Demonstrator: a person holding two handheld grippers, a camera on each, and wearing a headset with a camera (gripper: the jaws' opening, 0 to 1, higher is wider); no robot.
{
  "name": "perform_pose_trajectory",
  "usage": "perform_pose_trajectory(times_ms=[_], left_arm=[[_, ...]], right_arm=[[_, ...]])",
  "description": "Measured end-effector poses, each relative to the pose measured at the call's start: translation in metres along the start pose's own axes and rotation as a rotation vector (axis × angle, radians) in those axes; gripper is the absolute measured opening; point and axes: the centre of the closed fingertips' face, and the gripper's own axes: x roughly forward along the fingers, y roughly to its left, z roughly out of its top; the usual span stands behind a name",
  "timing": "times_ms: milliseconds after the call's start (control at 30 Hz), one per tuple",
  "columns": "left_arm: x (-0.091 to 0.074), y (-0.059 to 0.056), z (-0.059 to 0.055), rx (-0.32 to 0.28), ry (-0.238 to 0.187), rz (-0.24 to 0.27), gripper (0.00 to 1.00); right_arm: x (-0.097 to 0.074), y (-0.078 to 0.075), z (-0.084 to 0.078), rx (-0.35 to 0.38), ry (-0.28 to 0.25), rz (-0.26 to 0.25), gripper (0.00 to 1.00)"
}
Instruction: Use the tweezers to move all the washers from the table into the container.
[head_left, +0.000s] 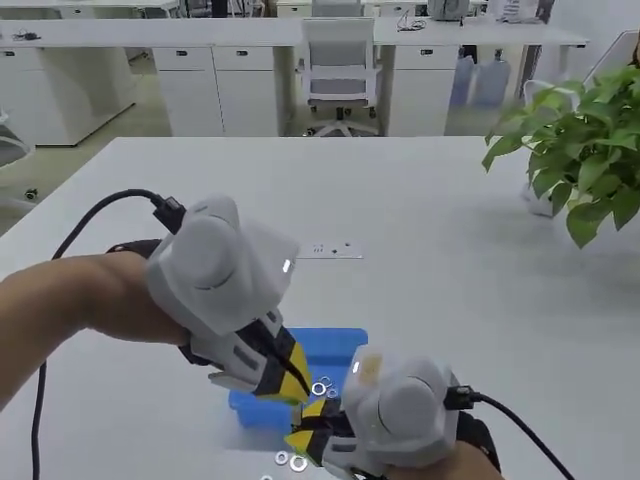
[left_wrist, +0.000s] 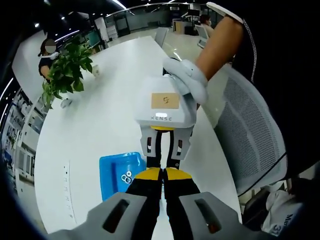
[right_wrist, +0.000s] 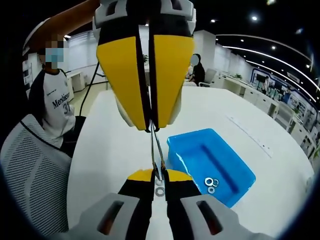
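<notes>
Inside the container (right_wrist: 200, 152), about three washers (right_wrist: 210, 183) already lie together near one corner, so you are partway through. Just beside the container, on the side nearest you, at least two loose washers (head_left: 291, 460) wait on the table (head_left: 450, 260). Your left gripper (right_wrist: 150, 126) clamps the tweezers (right_wrist: 154, 147) by their top. Your right gripper (right_wrist: 159, 176) presses their legs nearly together over those loose ones. Whether the tips pinch a washer, I cannot tell.
</notes>
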Motion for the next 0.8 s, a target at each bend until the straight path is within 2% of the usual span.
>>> perform_pose_trajectory(times_ms=[300,800], left_arm=[[0.009,-0.010,-0.008,-0.021,0.001,-0.004,0.04],[0.020,-0.016,-0.020,-0.048,0.003,-0.001,0.04]], right_arm=[[0.007,0.010,-0.010,0.001,0.008,0.004,0.10],[0.016,0.017,-0.024,0.015,0.019,0.004,0.11]])
